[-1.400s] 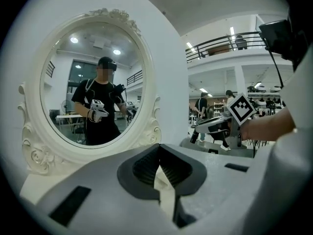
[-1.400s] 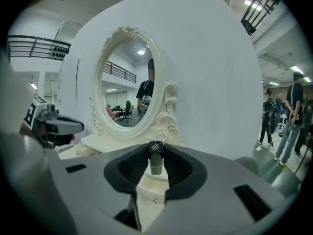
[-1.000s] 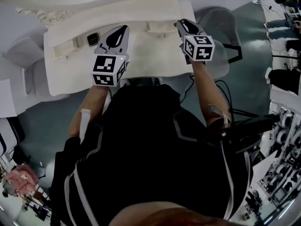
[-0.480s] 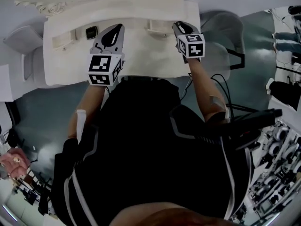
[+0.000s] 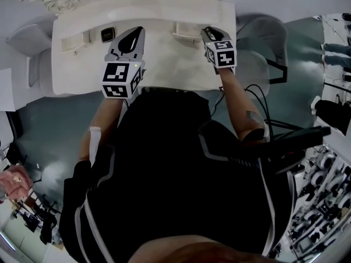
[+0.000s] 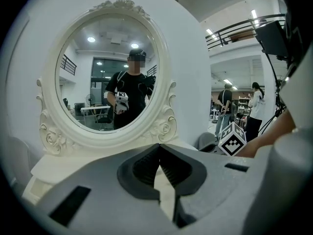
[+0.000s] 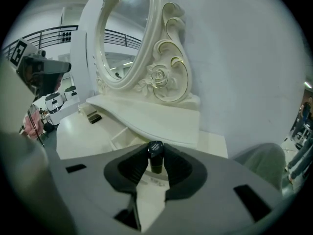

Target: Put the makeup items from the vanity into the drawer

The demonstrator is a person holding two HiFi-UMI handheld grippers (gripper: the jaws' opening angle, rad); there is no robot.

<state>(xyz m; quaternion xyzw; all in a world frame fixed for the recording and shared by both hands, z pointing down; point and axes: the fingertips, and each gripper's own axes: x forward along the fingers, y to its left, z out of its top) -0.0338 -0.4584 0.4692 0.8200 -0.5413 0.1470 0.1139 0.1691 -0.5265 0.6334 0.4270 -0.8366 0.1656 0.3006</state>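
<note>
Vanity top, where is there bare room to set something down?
Bare: the vanity top at front middle, between left gripper and right gripper, and its front left corner ahead of the dark compact. Crowded: the back edge, with the compact, two small drawers and the right gripper holding a black tube.

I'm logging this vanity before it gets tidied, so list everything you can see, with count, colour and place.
vanity: one, white, in front of the person
mirror: one, oval, white carved frame, at the vanity's back
small drawers: two, white, apparently pulled out; one near the vanity's left end, one ahead of the right gripper
small dark case: one, black with a lighter face, on the vanity beside the left drawer
black tube: one, black, between the right gripper's fingers
grey chair: one, grey, by the vanity's right end
left gripper: one, grey, over the vanity, fingers together, empty
right gripper: one, grey, over the vanity's right part, closed on the black tube
</note>
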